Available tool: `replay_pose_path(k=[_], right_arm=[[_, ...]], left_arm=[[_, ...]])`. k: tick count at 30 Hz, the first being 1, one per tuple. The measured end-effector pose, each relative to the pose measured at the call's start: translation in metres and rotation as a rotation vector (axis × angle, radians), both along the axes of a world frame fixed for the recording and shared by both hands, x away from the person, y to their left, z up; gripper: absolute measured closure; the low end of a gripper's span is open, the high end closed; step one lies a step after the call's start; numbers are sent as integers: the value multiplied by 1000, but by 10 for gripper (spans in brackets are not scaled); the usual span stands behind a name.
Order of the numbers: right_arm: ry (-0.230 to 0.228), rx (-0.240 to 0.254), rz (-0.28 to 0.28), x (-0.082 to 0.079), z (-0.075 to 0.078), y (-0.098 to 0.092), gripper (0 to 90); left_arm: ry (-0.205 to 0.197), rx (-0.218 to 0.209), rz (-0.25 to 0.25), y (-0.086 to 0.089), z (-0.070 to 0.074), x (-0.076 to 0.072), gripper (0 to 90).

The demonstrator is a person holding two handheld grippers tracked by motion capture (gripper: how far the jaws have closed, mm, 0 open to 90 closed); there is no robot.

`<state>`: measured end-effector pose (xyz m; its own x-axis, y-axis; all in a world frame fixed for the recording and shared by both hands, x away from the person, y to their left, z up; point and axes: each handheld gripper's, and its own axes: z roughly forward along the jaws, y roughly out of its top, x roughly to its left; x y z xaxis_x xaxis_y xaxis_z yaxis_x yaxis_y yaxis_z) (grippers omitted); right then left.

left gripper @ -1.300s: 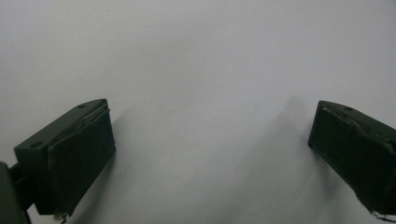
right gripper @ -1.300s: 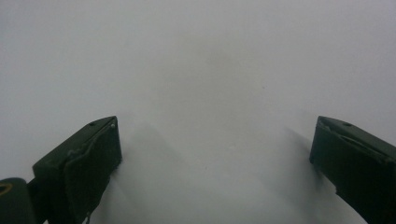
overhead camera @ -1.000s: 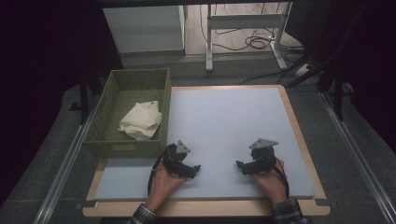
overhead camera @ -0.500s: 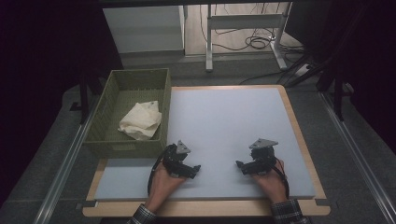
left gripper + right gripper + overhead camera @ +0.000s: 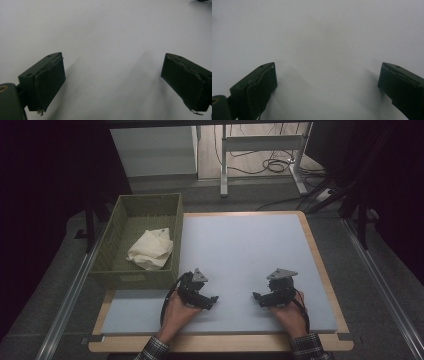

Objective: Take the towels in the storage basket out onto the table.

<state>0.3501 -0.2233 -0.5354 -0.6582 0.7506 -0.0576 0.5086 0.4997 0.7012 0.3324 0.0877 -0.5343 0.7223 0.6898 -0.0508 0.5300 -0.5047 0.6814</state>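
Observation:
A person's two hands rest on the pale blue mat (image 5: 245,245) near its front edge, each holding a black gripper. My left gripper (image 5: 214,299) points right, toward the middle of the mat. Its jaws (image 5: 112,67) stand wide apart and have just been closing a little, with only bare mat between them. My right gripper (image 5: 256,296) points left, facing the other one across a gap. It is open (image 5: 328,75) over bare mat, with nothing between its pads.
A green woven basket (image 5: 114,275) stands at the mat's left edge, with a crumpled cream cloth (image 5: 150,249) inside it. The mat lies on a wooden board (image 5: 325,270). Behind the table are metal table legs and cables on the floor (image 5: 270,165).

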Motion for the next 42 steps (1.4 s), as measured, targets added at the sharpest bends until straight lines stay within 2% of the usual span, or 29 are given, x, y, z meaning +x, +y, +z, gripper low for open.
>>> replay_pose_path(k=[7, 13, 29, 35, 41, 42], right_arm=[[0, 1, 0, 0, 0, 0, 23], [0, 1, 0, 0, 0, 0, 23], [0, 2, -1, 0, 0, 0, 23], [0, 1, 2, 0, 0, 0, 23], [0, 4, 1, 0, 0, 0, 23], [0, 4, 1, 0, 0, 0, 23]], left_arm=[[8, -5, -44, -8, 12, 8, 53], [25, -8, -45, -16, 19, 17, 49], [38, -1, -121, -37, 47, 40, 49], [19, 20, -136, -40, 74, 53, 48], [16, 35, -135, -35, 96, 69, 50], [14, 48, -135, -33, 100, 73, 51]])
